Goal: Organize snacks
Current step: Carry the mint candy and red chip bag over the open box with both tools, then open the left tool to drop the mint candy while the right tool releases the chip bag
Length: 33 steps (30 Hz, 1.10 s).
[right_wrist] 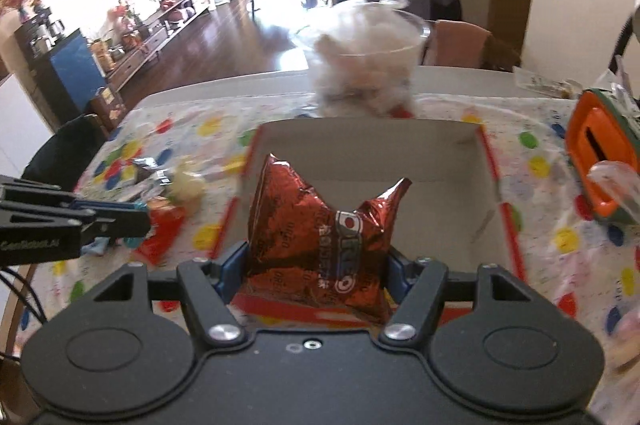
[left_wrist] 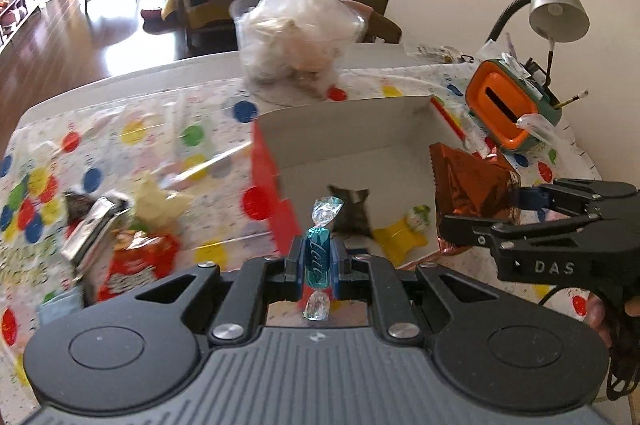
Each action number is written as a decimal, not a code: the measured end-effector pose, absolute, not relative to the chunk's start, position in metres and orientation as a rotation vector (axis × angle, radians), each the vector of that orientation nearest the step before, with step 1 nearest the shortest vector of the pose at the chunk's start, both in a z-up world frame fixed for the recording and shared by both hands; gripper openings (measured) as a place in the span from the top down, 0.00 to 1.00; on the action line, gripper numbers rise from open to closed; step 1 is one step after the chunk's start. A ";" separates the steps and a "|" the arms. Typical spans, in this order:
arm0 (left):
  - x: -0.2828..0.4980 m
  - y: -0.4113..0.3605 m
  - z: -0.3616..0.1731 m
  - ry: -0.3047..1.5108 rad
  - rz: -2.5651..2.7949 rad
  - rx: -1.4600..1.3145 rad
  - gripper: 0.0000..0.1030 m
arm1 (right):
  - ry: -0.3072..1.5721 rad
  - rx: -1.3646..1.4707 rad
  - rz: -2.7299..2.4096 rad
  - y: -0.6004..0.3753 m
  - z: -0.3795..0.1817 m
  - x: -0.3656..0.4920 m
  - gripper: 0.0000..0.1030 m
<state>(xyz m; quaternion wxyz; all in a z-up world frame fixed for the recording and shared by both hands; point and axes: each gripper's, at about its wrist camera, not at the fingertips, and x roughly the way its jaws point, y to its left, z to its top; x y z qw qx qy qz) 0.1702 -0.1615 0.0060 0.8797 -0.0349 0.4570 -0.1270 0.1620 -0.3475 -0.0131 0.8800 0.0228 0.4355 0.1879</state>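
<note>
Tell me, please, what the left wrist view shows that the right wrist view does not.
Only the left wrist view: the teal candy pinched in the left gripper, the yellow-wrapped candy and a dark wrapper inside the box, and the desk lamp.

Only the right wrist view: the red packet's printed face.

Both: the white box, the red packet, the orange holder, the dotted tablecloth.

Both grippers were black plastic with blue finger pads and silver screw heads at the linkages. The right gripper (left_wrist: 520, 203) carried white "DAS" lettering; the left gripper (right_wrist: 136, 219) bore pale lettering, seemingly "GenRobot.AI", with black cables trailing.
</note>
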 end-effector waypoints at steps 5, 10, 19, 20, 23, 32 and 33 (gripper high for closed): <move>0.194 -0.195 -0.003 0.990 -0.268 -0.055 0.89 | 0.931 0.035 0.357 -0.374 -0.028 0.188 0.35; 0.217 -0.221 -0.021 1.029 -0.256 -0.019 0.89 | 0.978 0.027 0.326 -0.393 -0.050 0.213 0.35; 0.258 -0.239 -0.057 1.098 -0.209 0.001 0.89 | 1.063 -0.033 0.379 -0.388 -0.087 0.253 0.35; 0.261 -0.241 -0.060 1.099 -0.205 0.012 0.89 | 1.070 -0.049 0.392 -0.384 -0.090 0.255 0.35; 0.271 -0.246 -0.072 1.117 -0.181 0.056 0.89 | 1.090 -0.094 0.435 -0.370 -0.098 0.261 0.35; 0.288 -0.255 -0.094 1.187 -0.170 0.102 0.89 | 1.166 -0.163 0.476 -0.353 -0.120 0.274 0.34; 0.289 -0.257 -0.097 1.199 -0.173 0.112 0.89 | 1.172 -0.168 0.478 -0.353 -0.121 0.275 0.34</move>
